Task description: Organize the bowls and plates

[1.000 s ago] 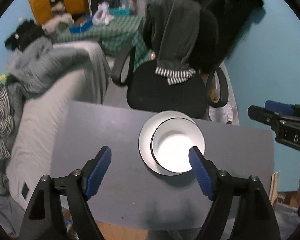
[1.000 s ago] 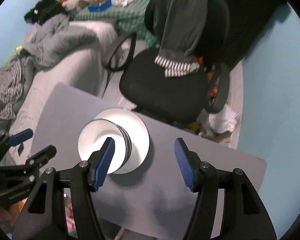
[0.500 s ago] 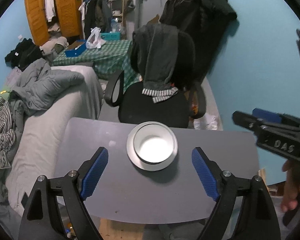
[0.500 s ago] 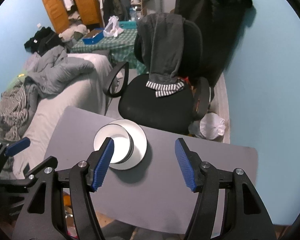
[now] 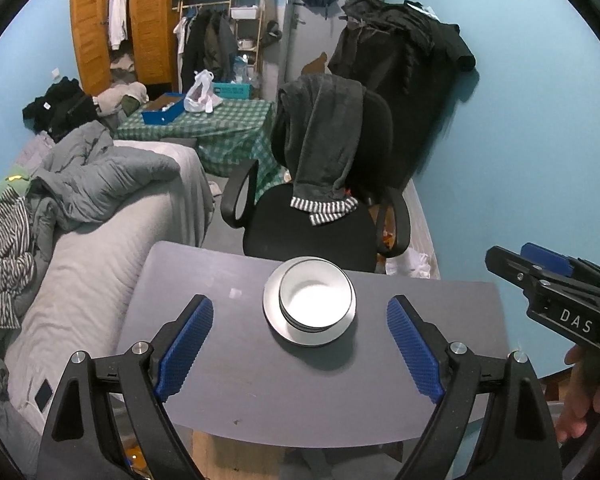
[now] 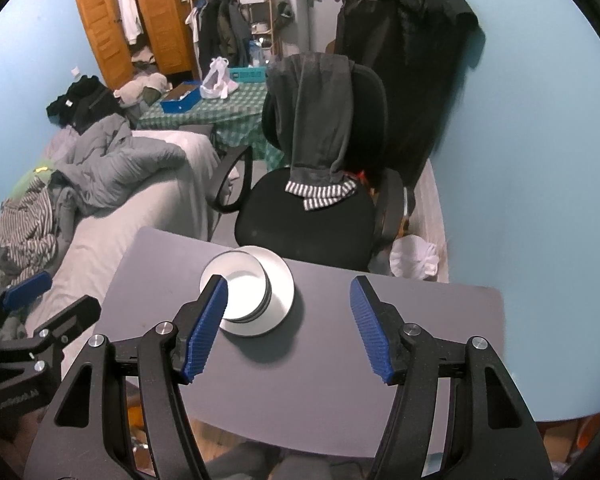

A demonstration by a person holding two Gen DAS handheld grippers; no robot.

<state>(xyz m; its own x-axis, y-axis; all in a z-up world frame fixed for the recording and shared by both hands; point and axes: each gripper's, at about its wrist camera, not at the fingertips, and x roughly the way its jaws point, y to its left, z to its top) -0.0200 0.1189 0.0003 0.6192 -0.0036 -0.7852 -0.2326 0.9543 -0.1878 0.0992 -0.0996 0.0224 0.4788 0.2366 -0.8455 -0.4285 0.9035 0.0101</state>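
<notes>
A stack of white bowls [image 5: 315, 298] sits on a white plate [image 5: 278, 326] near the far edge of the grey table [image 5: 260, 380]. The bowls [image 6: 240, 290] and plate [image 6: 282, 280] also show in the right wrist view. My left gripper [image 5: 300, 344] is open and empty, held above and in front of the stack. My right gripper [image 6: 288, 324] is open and empty, above the table to the right of the stack. The right gripper also shows at the right of the left wrist view [image 5: 548, 276].
A black office chair [image 5: 320, 216] draped with grey clothes stands just behind the table. A bed with grey bedding [image 5: 100, 216] lies to the left. A blue wall [image 5: 520, 160] is on the right. A green checked table [image 5: 220, 128] stands at the back.
Both grippers have pulled up and back from the stack, so bowls and plate look smaller and farther. The stack has not moved. Both stay open.
</notes>
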